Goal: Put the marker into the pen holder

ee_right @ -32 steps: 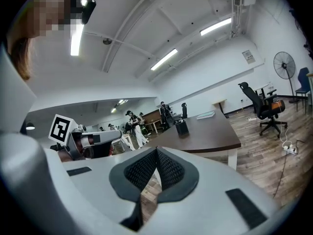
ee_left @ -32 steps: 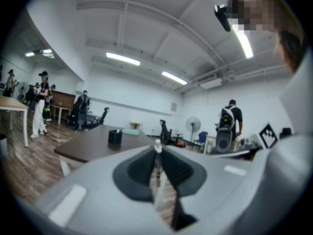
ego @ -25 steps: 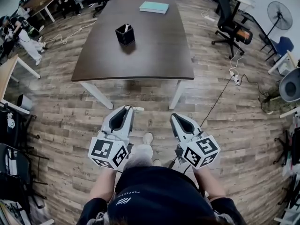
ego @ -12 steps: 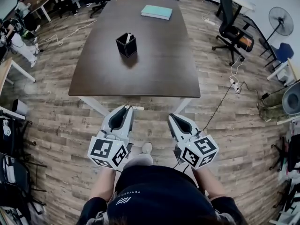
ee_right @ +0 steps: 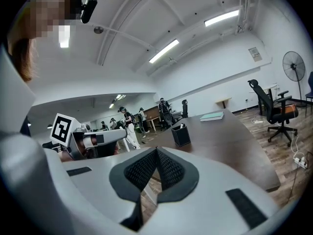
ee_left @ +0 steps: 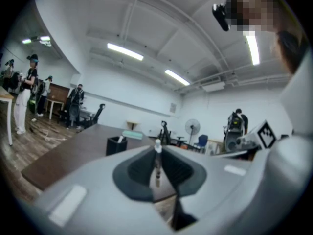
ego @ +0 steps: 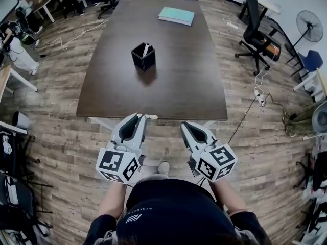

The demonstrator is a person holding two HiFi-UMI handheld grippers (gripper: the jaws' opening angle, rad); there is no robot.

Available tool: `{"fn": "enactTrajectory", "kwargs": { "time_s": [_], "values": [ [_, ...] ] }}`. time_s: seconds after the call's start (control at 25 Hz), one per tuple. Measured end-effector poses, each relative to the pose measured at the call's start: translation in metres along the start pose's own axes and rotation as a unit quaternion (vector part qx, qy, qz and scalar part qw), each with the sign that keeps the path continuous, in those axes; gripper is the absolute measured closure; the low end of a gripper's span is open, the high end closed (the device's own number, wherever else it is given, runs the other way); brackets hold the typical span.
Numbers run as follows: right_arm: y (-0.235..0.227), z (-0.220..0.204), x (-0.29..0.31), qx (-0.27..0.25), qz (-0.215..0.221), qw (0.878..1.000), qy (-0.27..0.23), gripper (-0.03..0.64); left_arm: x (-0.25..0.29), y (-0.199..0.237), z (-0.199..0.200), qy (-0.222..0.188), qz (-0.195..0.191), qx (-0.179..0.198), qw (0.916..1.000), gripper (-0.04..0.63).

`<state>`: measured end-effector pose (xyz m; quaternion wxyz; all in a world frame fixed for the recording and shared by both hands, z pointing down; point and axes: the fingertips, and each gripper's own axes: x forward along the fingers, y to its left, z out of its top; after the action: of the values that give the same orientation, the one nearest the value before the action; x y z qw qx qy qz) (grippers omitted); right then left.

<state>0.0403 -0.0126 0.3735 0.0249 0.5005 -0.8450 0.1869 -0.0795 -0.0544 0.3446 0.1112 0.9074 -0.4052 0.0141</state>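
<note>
Holding the marker (ee_left: pixel 157 166) clamped in the left gripper (ee_left: pixel 157 150), right gripper (ee_right: pixel 156 151) closed on nothing. Approach step: next, reach the far pen holder (ego: pixel 143 58) on the table (ego: pixel 184 80).

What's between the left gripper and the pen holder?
Nothing; the head view shows only bare table between the pen holder and the left gripper, which is shut on the marker.

The left gripper (ee_left: pixel 157 150) clamps a marker (ee_left: pixel 157 164), the pen holder (ee_left: pixel 116 145) ahead on the table (ee_left: pixel 63 156)
</note>
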Motion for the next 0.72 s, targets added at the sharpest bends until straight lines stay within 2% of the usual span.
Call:
{"fn": "enactTrajectory", "kwargs": {
  "time_s": [0.36, 0.72],
  "values": [
    [-0.006, 0.011, 0.044, -0.009, 0.015, 1.000, 0.007, 0.617, 0.024, 0.029, 0.008, -0.008, 0.002, 0.001, 1.0000, 0.551],
    [-0.032, 0.031, 0.090, -0.015, 0.042, 0.999, 0.010, 0.617, 0.061, 0.062, 0.020, -0.018, 0.033, -0.001, 0.9993, 0.551]
  ]
}}
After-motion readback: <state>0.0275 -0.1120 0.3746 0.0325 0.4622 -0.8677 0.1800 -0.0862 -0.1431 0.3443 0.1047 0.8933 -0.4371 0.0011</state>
